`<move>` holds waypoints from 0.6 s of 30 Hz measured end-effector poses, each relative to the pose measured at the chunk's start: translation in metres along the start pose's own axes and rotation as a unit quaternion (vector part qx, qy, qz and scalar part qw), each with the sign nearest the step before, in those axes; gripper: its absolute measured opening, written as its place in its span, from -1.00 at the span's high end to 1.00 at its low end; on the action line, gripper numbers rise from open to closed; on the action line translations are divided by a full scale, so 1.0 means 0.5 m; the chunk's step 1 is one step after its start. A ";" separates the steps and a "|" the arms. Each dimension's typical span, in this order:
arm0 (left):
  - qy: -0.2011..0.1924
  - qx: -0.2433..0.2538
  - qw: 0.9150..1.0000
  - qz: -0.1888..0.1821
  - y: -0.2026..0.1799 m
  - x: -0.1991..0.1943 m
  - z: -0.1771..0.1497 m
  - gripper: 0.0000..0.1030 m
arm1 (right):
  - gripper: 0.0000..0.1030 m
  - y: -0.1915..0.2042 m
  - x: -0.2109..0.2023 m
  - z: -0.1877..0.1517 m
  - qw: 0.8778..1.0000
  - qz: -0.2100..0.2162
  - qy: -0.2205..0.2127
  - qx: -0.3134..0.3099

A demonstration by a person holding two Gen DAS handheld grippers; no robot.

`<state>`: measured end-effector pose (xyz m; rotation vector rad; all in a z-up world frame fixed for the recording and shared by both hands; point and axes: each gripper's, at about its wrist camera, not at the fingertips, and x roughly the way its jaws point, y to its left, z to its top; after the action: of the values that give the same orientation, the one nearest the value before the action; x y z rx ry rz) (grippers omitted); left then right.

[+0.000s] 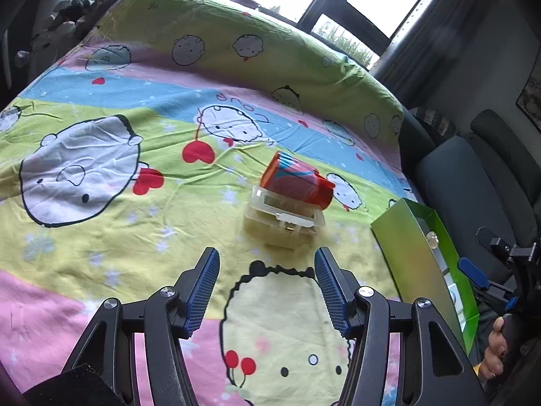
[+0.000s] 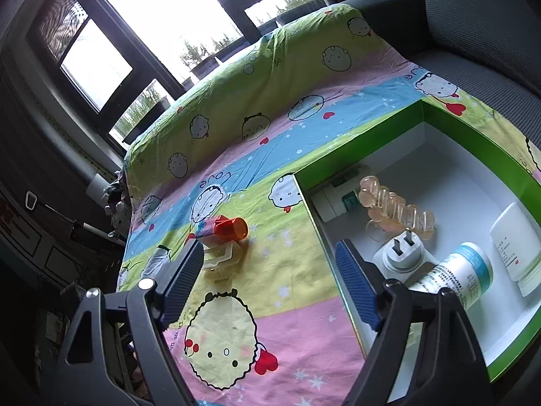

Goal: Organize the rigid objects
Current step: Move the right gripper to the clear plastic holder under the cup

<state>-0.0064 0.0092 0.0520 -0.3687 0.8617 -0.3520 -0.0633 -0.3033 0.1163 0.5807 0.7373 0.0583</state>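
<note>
A red cup (image 1: 294, 182) lies on its side on top of a clear plastic case (image 1: 284, 216), on the cartoon bedsheet (image 1: 135, 223). My left gripper (image 1: 266, 253) is open just short of them, with nothing between its fingers. In the right wrist view the cup (image 2: 230, 226) and the case (image 2: 223, 257) lie left of a green box (image 2: 355, 142). My right gripper (image 2: 267, 248) is open and empty. Its right finger (image 2: 355, 280) is over the box's near-left wall. Inside the box are a clear hair clip (image 2: 392, 203), a white plug adapter (image 2: 402, 250) and a blue-banded bottle (image 2: 463, 270).
The green box (image 1: 416, 247) stands at the sheet's right edge, with a dark seat (image 1: 473, 186) beyond it. It also holds a white bottle (image 2: 517, 237) and a small white carton (image 2: 338, 199). A person's hand (image 1: 500, 345) holds the right gripper (image 1: 480, 270). Windows are behind the bed.
</note>
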 end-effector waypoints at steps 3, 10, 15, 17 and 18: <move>-0.006 -0.012 1.000 0.012 0.019 -0.002 0.004 -0.13 | -0.61 0.015 0.017 -0.006 1.000 0.025 0.015 -0.004; -0.007 -0.032 0.999 0.030 0.050 -0.004 0.009 -0.15 | -0.67 0.054 0.047 -0.027 0.999 0.017 0.022 -0.039; -0.012 -0.046 0.998 0.050 0.067 -0.004 0.013 -0.16 | -0.68 0.063 0.064 -0.037 0.998 0.021 0.031 -0.047; -0.013 -0.056 0.996 0.062 0.077 -0.002 0.016 -0.16 | -0.68 0.069 0.072 -0.041 0.998 0.018 0.035 -0.054; -0.011 -0.062 0.996 0.064 0.083 -0.001 0.017 -0.16 | -0.68 0.071 0.075 -0.043 0.998 0.017 0.037 -0.057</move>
<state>0.0064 0.0473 0.0387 -0.4296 0.8828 -0.1756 -0.0439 -0.2538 0.0988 0.4838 0.7913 0.1524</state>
